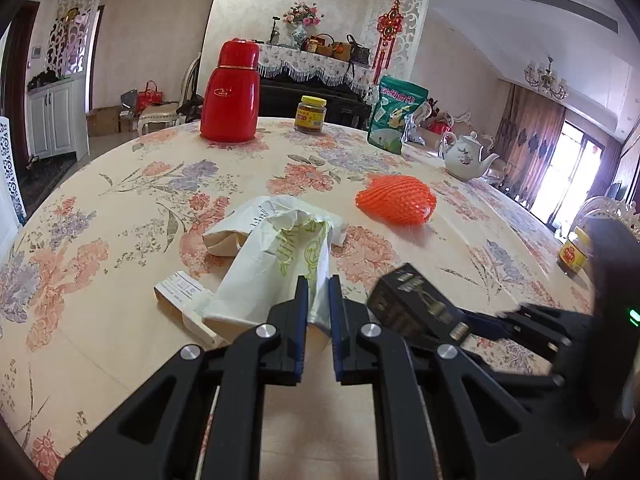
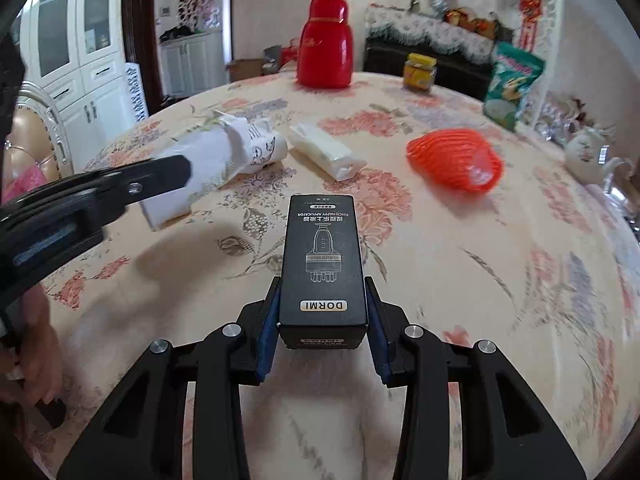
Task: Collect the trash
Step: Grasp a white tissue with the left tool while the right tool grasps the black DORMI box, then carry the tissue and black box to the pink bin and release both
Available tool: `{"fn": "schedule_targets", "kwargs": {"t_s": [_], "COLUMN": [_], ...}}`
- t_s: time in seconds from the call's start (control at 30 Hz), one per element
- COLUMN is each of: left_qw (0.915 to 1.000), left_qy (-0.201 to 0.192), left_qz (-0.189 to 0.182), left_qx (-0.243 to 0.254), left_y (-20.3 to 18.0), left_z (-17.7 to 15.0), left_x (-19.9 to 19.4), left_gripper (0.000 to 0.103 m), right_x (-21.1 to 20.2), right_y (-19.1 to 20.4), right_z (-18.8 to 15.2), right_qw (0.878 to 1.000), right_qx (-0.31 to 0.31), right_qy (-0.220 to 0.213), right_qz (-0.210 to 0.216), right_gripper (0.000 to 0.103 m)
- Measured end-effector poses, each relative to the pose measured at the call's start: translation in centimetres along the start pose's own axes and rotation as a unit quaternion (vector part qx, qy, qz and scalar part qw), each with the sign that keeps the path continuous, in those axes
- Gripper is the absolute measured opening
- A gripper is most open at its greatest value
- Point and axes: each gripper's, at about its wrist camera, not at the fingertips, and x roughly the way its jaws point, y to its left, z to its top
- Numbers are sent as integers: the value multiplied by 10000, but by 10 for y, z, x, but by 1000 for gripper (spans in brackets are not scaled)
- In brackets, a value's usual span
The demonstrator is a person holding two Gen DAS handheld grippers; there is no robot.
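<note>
While the right claw (image 2: 322, 312) is clamped on the one black box (image 2: 323, 258), pads tight on both long sides and the box lifted clear of the cloth, the left claw (image 1: 319, 296) is pinched on the edge of a single white paper bag (image 1: 276, 268) with green print. Using that bag as the landmark: one flat white carton (image 1: 180, 294) pokes out just left of it in the left wrist view, and a second crumpled white wrapper (image 2: 326, 152) lies just beyond it, seen on its own only in the right wrist view. One orange foam net (image 1: 396, 199) sits further right with plenty of bare floral worktop (image 1: 100, 208) between them. Far past the bag, near the round back edge, there's one red thermos (image 1: 231, 90), a yellow-lid jar (image 1: 310, 114), one green snack pouch (image 1: 394, 114) and one white teapot (image 1: 466, 158). Only the left view catches a second jar (image 1: 574, 254), far right by the edge. Only the right view shows a hand (image 2: 38, 364).
</note>
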Motion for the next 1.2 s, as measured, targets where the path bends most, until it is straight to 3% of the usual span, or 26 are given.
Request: {"fn": "schedule_targets", "kwargs": {"t_s": [0.2,0.5,0.63,0.9,1.2], "left_qw": [9999,9993,9996,9986,9977], "left_qy": [-9,-6,-5,-336,-285], "left_qz": [-6,30,-35,-85,-170], "left_qx": [112,363,281,397,598], "left_y": [-5,-18,-22,-14,-6], "left_z": [-2,-5,-7,-26,-65], "left_x": [0,-3,-28,-98,-141], "left_gripper": [10,10,10,10,10], "right_x": [-35,-73,-87,-97,-109], "right_y": [-3,1,-4,11,42], "right_z": [-17,-48,-58,-65,-62], "right_qw": [9964,9877,9833,9840,9861], "right_qx": [782,1418,1675,1585,1336], "right_qy": [-265,-605,-688,-793,-983], "right_qz": [-213,-257,-207,-161,51], "right_gripper": [38,38,38,38,38]}}
